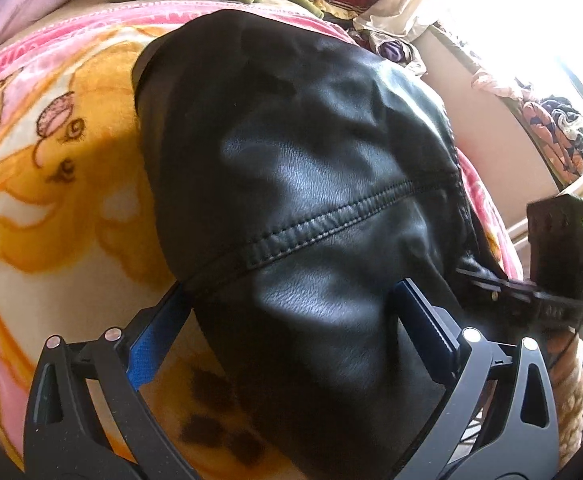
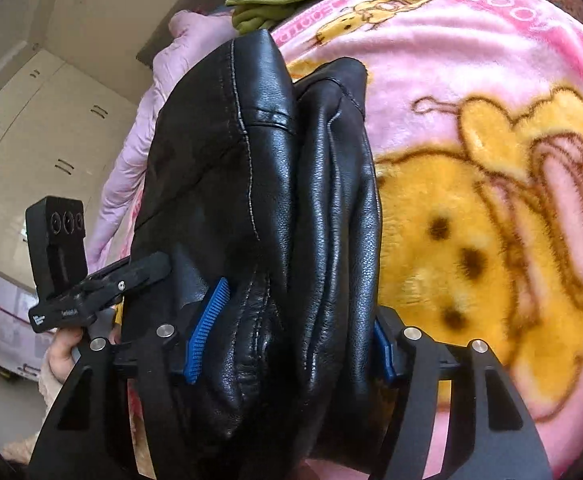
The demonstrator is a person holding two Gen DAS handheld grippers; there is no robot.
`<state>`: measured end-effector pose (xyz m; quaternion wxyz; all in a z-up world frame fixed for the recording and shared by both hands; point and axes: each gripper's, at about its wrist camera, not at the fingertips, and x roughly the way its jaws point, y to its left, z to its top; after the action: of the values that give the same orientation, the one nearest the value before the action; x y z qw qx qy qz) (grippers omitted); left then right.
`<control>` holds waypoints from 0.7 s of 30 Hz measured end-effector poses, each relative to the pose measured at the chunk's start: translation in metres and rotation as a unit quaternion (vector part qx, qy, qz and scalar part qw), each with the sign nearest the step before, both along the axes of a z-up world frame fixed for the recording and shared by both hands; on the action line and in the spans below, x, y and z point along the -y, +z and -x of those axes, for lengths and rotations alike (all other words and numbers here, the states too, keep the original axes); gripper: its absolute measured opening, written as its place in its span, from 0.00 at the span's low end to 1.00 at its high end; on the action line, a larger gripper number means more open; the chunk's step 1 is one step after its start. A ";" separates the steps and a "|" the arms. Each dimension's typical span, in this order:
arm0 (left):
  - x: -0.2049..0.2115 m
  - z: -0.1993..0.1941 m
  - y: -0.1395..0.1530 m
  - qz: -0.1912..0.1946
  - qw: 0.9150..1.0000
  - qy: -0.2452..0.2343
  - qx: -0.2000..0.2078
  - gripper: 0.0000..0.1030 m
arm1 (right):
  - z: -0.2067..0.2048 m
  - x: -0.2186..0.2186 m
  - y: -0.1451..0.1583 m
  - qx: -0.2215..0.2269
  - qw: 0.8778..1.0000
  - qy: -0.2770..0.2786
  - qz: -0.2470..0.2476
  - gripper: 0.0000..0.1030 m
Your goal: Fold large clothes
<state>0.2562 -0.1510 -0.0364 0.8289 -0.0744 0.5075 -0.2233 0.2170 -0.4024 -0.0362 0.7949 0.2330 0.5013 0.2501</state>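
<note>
Black leather jacket (image 1: 303,184) bunched between both grippers, over a cartoon-bear blanket (image 1: 51,208) on the bed.

Left gripper (image 1: 291,312), at the bottom of the left wrist view, stands wide with its blue pads on either side of a thick fold of the jacket; the left pad (image 1: 151,344) sits at the fold's edge, and whether the pads press on the leather I cannot tell. Right gripper (image 2: 291,328), at the bottom of the right wrist view, has its blue pads against a gathered bundle of the jacket, which fills the gap between them and runs toward the upper middle of the frame. Green cloth (image 2: 283,4) lies at the top of that frame, a pink quilt (image 2: 139,136) to the jacket's left. A hand (image 2: 63,352) shows at the lower left, under the other gripper's black camera mount (image 2: 57,236).
</note>
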 end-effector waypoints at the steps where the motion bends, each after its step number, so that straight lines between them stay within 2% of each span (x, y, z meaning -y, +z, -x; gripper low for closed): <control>1: 0.000 -0.001 0.001 -0.006 1.000 -0.002 0.001 0.92 | 0.002 -0.005 0.000 0.002 1.000 -0.005 0.001 0.59; 12: -0.018 -0.007 0.014 -0.044 0.999 0.018 0.026 0.92 | 0.007 -0.038 0.004 0.022 0.999 -0.036 0.001 0.59; 19: -0.019 -0.006 0.018 -0.053 0.998 0.018 0.037 0.92 | 0.002 -0.039 0.009 0.036 0.999 -0.039 0.011 0.58; 21: -0.018 -0.003 0.018 -0.059 0.997 0.012 0.048 0.92 | 0.002 -0.032 0.004 0.023 0.999 -0.032 0.004 0.58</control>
<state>0.2591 -0.1334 -0.0188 0.8577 -0.0209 0.4787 -0.1863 0.2152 -0.3702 -0.0322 0.8148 0.2398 0.4759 0.2283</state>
